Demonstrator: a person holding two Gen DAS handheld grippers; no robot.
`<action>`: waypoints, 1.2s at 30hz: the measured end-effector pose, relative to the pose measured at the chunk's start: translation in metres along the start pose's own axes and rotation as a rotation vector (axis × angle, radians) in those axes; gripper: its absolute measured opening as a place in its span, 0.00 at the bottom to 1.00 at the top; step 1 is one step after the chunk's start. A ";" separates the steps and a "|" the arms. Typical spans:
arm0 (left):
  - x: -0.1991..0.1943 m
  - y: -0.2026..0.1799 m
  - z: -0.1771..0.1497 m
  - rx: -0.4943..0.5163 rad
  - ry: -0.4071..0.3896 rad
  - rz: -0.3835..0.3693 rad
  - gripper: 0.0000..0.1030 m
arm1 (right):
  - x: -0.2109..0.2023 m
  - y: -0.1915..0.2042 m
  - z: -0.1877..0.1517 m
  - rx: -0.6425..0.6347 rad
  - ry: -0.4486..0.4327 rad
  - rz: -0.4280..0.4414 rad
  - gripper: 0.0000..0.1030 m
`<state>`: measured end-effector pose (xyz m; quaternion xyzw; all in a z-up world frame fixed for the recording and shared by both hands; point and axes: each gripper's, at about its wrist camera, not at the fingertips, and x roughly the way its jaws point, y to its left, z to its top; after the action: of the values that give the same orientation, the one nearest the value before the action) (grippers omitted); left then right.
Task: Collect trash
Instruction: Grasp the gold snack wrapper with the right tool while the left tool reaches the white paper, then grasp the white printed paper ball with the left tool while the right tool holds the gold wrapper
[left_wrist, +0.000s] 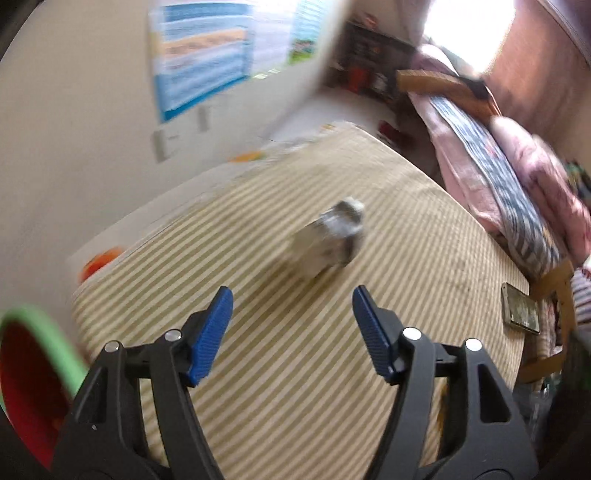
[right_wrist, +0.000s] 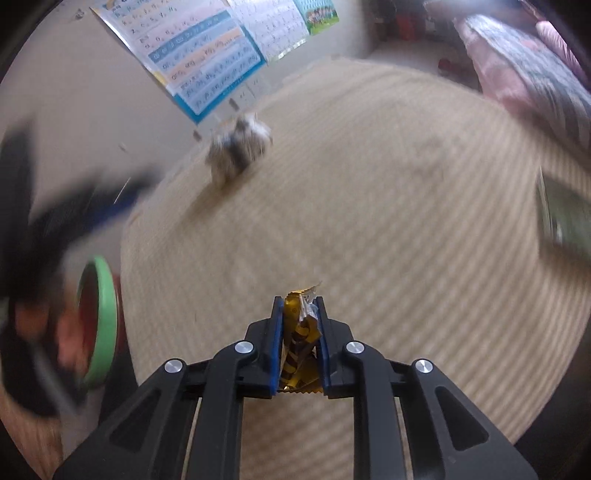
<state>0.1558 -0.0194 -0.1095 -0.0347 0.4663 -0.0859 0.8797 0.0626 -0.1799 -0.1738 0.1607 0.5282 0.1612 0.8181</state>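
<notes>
A crumpled grey-white piece of trash (left_wrist: 330, 234) lies on the striped tan tablecloth (left_wrist: 295, 369); it also shows in the right wrist view (right_wrist: 238, 146). My left gripper (left_wrist: 291, 295) is open and empty, a short way in front of that trash. My right gripper (right_wrist: 299, 306) is shut on a gold and brown wrapper (right_wrist: 301, 343) above the cloth (right_wrist: 369, 221). A bin with a green rim and red inside (left_wrist: 29, 369) stands at the table's left edge, also in the right wrist view (right_wrist: 101, 325). The left gripper appears as a dark blur (right_wrist: 55, 229) at the left of the right wrist view.
A flat dark phone-like object (left_wrist: 521, 308) lies at the table's right edge. A wooden chair with pink and striped bedding (left_wrist: 509, 177) stands right of the table. Posters (right_wrist: 207, 55) hang on the wall behind. An orange object (left_wrist: 101, 262) sits past the table's left edge.
</notes>
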 end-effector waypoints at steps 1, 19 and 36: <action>0.010 -0.005 0.008 0.016 0.006 0.005 0.63 | 0.000 0.001 -0.003 -0.009 0.009 0.006 0.16; 0.094 -0.046 0.053 0.113 0.166 0.023 0.74 | -0.011 -0.024 -0.019 0.024 -0.002 0.129 0.32; 0.064 -0.051 0.026 0.072 0.124 -0.012 0.38 | -0.048 -0.058 -0.020 0.057 -0.004 0.153 0.41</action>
<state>0.2064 -0.0821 -0.1395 -0.0005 0.5164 -0.1096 0.8493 0.0308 -0.2512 -0.1680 0.2242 0.5171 0.2079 0.7994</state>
